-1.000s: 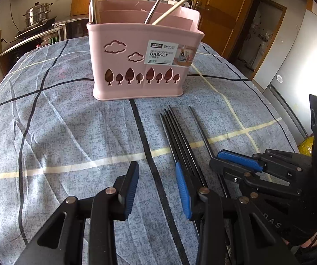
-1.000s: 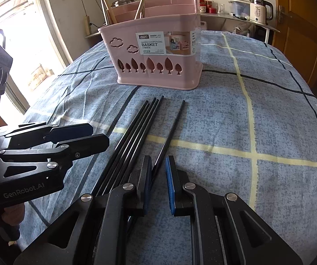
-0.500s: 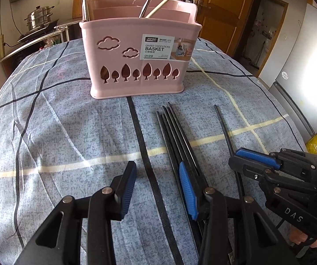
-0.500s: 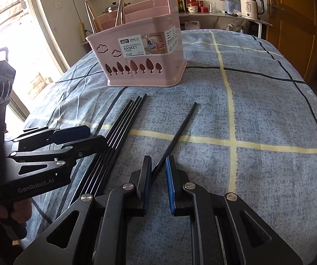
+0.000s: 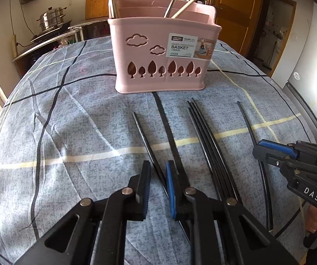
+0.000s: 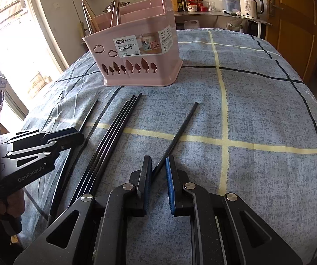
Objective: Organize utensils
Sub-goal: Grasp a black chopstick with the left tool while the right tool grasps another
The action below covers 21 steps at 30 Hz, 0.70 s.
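A pink utensil basket (image 5: 163, 53) stands at the back of the table and shows in the right wrist view (image 6: 136, 53) too, with chopsticks and utensils standing in it. Black chopsticks lie in front. My left gripper (image 5: 158, 183) is shut on one black chopstick (image 5: 146, 141), pulled left of the bundle of several chopsticks (image 5: 207, 139). My right gripper (image 6: 158, 181) is shut on another single black chopstick (image 6: 178, 132), pulled right of the bundle (image 6: 114, 132). Each gripper shows in the other's view: the right (image 5: 268, 152), the left (image 6: 70, 139).
The table carries a blue-grey checked cloth (image 6: 257, 110). A steel pot (image 5: 50, 19) and counter stand at the back left, a kettle (image 6: 250, 4) on a shelf behind. A wooden door (image 5: 238, 6) and a fridge (image 5: 302, 70) stand to the right.
My left gripper has closed on one chopstick and drawn it left out of the bundle. My right gripper has drawn its chopstick further right, away from the bundle.
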Available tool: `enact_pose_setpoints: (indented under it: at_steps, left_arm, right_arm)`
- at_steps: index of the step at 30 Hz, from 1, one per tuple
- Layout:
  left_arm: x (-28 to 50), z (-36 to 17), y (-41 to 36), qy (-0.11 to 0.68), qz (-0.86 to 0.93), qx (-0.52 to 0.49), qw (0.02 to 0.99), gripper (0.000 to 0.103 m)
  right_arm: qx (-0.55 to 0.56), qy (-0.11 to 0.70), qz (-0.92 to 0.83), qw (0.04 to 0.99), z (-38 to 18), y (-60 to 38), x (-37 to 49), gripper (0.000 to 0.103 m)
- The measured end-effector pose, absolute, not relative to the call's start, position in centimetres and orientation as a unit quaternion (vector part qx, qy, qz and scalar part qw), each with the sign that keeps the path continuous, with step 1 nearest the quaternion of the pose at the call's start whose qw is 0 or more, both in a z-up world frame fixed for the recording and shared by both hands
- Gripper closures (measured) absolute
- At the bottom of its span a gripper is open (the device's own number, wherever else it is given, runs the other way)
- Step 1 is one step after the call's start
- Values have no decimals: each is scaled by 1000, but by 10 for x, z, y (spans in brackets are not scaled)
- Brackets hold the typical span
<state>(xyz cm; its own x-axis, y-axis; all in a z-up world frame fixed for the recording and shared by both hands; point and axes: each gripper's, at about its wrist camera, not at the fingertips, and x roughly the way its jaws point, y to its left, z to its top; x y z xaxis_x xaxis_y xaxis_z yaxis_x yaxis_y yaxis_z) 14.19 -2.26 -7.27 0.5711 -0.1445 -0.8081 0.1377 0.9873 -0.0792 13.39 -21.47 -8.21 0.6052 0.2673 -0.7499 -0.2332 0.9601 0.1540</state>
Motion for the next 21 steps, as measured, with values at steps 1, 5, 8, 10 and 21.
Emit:
enact_pose_setpoints:
  at_steps: [1, 5, 8, 10, 21]
  left_arm:
    - [142, -72, -19, 459, -82, -10, 885, 87]
    - [150, -71, -10, 472, -87, -23, 877, 87]
    - [162, -71, -8, 477, -84, -21, 875, 87]
    - [168, -71, -10, 478, -79, -22, 875, 87]
    - [167, -73, -28, 467, -91, 0, 880, 86]
  right_arm:
    - [20, 423, 139, 895, -82, -215, 135, 90]
    - [19, 429, 125, 894, -80, -219, 143, 90]
    - [28, 433, 105, 895, -78, -224, 157, 90]
    - [34, 438, 97, 893, -79, -227, 166, 90]
    - [-7, 437, 97, 894, -81, -203, 163, 91]
